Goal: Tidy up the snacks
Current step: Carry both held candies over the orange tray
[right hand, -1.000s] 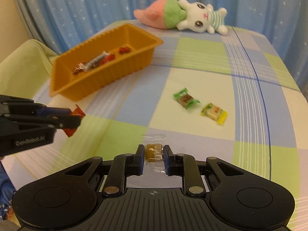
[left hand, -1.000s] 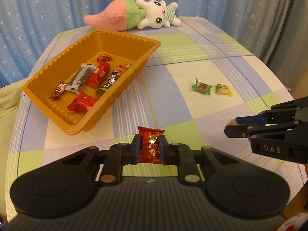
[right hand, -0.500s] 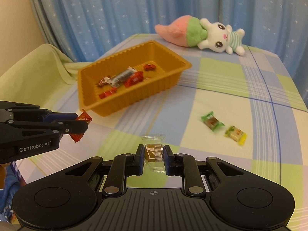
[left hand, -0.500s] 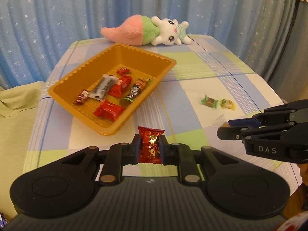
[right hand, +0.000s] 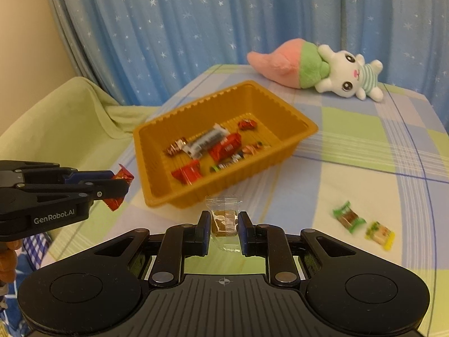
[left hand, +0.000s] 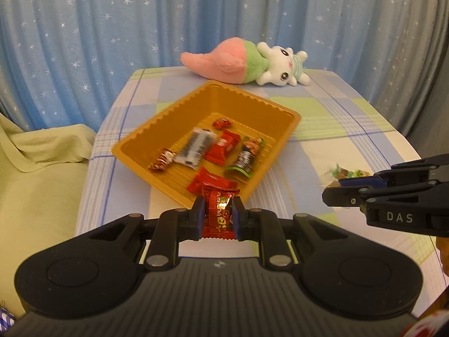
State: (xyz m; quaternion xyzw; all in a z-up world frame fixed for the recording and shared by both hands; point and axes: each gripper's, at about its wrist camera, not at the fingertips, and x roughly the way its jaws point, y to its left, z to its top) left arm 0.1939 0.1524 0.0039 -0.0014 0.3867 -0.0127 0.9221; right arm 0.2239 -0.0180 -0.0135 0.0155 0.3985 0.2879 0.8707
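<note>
My left gripper [left hand: 216, 210] is shut on a red candy packet [left hand: 219, 216], held above the table just short of the orange tray's [left hand: 157, 118] near corner. It also shows in the right wrist view [right hand: 118, 188] with the red packet [right hand: 123, 174]. My right gripper [right hand: 224, 223] is shut on a clear-wrapped brown candy [right hand: 224, 219], in front of the tray [right hand: 157, 193]. It shows at the right of the left wrist view [left hand: 328, 195]. The tray holds several wrapped snacks [left hand: 219, 151]. A green-wrapped candy [right hand: 348, 218] and a yellow-wrapped candy [right hand: 379, 233] lie on the checked cloth.
A pink, green and white plush toy [left hand: 247, 63] lies at the far end of the table, in front of the blue star curtain [left hand: 140, 28]. A pale green cloth [left hand: 36, 174] covers something to the left of the table.
Both grippers have risen and moved toward the tray with their candies still held. The tray now looks closer and more central in both views.
</note>
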